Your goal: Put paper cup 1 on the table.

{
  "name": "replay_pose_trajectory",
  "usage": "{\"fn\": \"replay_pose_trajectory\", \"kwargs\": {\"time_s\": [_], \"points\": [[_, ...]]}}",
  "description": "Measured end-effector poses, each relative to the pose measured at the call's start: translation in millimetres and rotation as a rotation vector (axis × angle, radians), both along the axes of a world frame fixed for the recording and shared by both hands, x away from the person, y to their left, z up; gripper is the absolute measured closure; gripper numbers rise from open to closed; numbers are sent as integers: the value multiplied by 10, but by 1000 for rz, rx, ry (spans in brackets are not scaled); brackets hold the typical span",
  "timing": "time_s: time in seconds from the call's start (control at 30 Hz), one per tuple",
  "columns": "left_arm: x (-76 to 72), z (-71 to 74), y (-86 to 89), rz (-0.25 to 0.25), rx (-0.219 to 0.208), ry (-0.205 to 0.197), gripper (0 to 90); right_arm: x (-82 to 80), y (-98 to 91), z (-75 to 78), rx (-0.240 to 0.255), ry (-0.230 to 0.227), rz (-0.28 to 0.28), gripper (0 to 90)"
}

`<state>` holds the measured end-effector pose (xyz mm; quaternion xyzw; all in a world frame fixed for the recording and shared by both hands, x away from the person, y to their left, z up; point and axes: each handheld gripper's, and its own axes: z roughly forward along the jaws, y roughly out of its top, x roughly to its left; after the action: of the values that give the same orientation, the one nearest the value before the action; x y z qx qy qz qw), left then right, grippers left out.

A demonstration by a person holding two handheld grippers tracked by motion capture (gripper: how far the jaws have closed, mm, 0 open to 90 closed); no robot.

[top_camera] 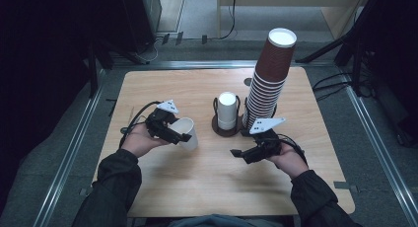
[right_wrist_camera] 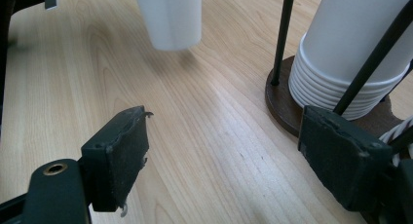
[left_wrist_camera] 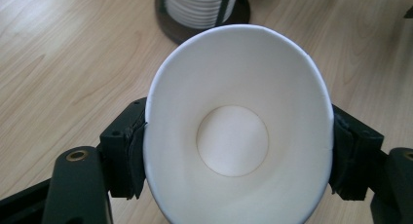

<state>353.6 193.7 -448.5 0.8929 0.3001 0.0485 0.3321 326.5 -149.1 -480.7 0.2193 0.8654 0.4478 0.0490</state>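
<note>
Left gripper clamps a white cup by its rim (squeezed oval), lifted off the table left of centre, near the white stack. Right gripper hangs open, empty.

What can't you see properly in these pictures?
- White cup in the left gripper: its outside is hidden by its own mouth in the left gripper view.
- Same cup, right gripper view: blurred, top cut off by the edge.
- Brown cup stack: its holder is hidden behind the right gripper in the high view.
</note>
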Motion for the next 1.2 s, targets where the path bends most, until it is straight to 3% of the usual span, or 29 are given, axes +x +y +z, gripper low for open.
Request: {"fn": "replay_pose_trajectory", "kwargs": {"time_s": [0.27,0.47,0.6,0.67,0.93,1.2], "points": [[56,-20,252,80,0,-3,244,39,67,-19,-11,-2,25,190],[138,13,428,165,-34,-8,241,49,91,-32,-14,10,30,190],[187,33,488,176,-12,-7,237,45,91,-31,-13,14,28,190],[243,56,580,205,-15,-3,238,42,93,-30,-14,12,31,191],[416,115,787,272,55,-12,236,47,105,-38,-16,14,35,191],[589,130,872,286,116,-19,235,59,89,-37,-8,21,30,192]]}}
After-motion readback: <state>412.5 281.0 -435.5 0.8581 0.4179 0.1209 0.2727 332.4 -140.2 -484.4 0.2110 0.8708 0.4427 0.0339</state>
